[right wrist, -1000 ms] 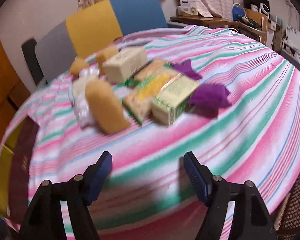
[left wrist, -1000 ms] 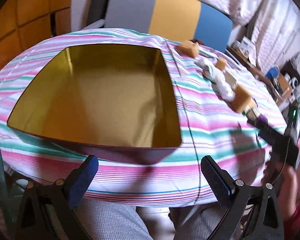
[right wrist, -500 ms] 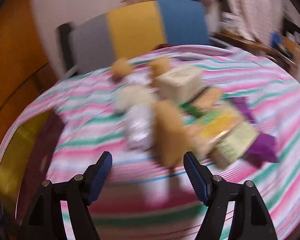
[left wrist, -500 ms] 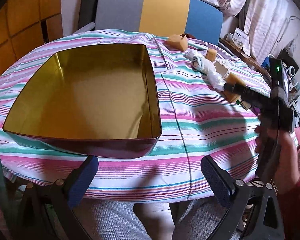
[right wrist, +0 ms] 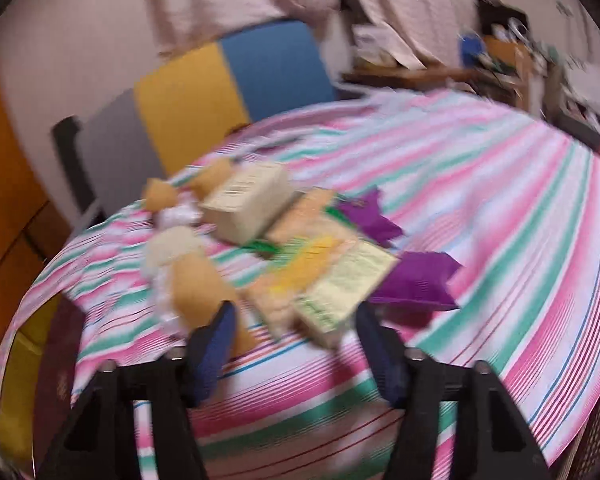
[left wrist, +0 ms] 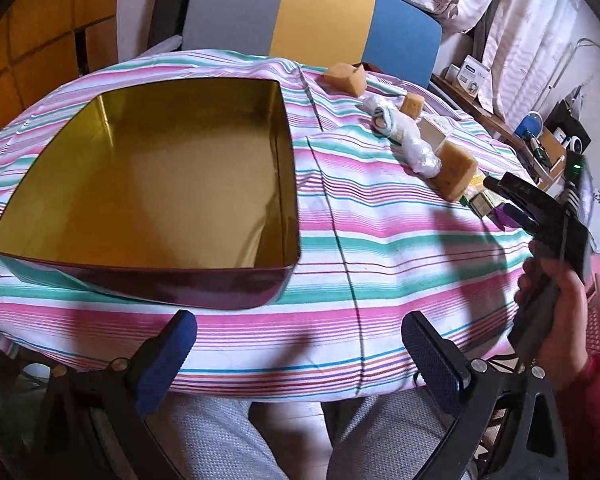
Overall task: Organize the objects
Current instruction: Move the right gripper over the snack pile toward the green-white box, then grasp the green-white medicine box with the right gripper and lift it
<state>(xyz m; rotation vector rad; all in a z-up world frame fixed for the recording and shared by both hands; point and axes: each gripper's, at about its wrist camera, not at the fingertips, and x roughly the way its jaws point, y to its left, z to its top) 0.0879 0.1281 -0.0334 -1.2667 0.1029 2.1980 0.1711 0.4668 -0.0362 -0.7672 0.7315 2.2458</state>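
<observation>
While the left gripper (left wrist: 298,354) waits, jaws open, before the empty tin (left wrist: 156,184), the right gripper (right wrist: 294,344) has closed in, jaws open, on the sponge (right wrist: 200,288) — the first pick looks imminent.

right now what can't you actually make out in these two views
- Print on the cream box and green-yellow carton: right wrist view, motion blur smears it.
- Contents of the white plastic bundle: left wrist view, the wrap hides them.
- Purple packet and neighbouring cartons: left wrist view, the right gripper covers them.
- Gold tin: right wrist view, cut off at the frame's left edge.
</observation>
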